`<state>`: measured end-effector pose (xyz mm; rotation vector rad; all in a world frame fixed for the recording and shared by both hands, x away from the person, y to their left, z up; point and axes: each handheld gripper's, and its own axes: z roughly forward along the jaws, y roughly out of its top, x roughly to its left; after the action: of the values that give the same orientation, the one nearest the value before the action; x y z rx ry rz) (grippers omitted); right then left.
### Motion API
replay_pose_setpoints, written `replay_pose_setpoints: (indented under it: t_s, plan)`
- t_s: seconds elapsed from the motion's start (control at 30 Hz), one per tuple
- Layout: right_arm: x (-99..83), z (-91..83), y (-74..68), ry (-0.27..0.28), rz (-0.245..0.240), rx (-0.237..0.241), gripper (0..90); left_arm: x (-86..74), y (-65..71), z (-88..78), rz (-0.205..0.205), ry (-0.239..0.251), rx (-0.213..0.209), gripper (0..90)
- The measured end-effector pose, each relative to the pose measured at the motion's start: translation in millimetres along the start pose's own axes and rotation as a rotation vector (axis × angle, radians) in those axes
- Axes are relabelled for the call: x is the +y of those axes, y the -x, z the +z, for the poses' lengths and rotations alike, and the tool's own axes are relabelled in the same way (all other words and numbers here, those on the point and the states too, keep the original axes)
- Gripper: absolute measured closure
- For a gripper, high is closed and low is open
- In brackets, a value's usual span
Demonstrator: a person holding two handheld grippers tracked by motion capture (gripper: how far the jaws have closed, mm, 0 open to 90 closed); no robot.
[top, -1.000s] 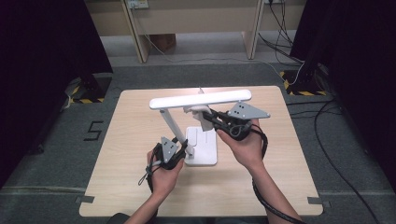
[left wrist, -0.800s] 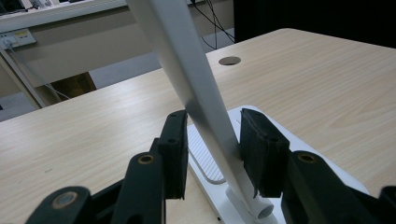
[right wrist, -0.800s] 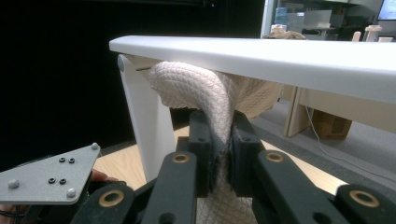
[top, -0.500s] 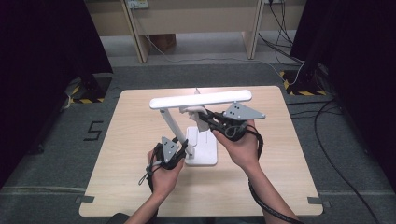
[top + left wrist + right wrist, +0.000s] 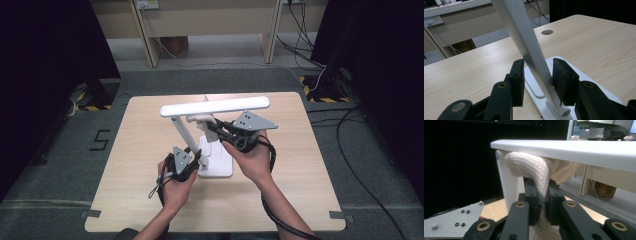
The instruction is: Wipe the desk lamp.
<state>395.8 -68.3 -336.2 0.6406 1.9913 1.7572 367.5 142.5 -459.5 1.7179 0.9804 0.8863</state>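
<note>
At the near edge of the pale wooden desk (image 5: 300,165), two forearms reach in, each hand w/ a black two-jaw claw. Left claw (image 5: 537,80) is clamped on the slanted white arm of the white desk lamp (image 5: 215,106), low by its flat white base (image 5: 217,162), probably to steady it. Right claw (image 5: 541,202) is pinched shut on a folded beige waffle-weave cloth (image 5: 534,170), pressed up vs. the underside of the lamp's long white head, apparently wiping it. Lamp stands mid-desk. Beyond: grey carpet w/ a black "5" (image 5: 100,140), hazard tape, cables, light-wood furniture legs, dark curtains at both sides.
</note>
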Motion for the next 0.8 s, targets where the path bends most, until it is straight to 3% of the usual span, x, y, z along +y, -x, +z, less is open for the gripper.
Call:
replay_pose_setpoints:
  t_s: [0.6, 0.8]
  plan:
    - [-2.1, 19.2, -13.1, -0.007, -0.002, 0.053, 81.8, 0.0, 1.0, 0.4, 0.004, 0.001, -0.002, 61.8]
    - [-5.7, 24.8, -14.3, -0.019, 0.001, 0.064, 81.5, -0.1, 1.2, 0.5, 0.022, -0.004, 0.000, 61.3]
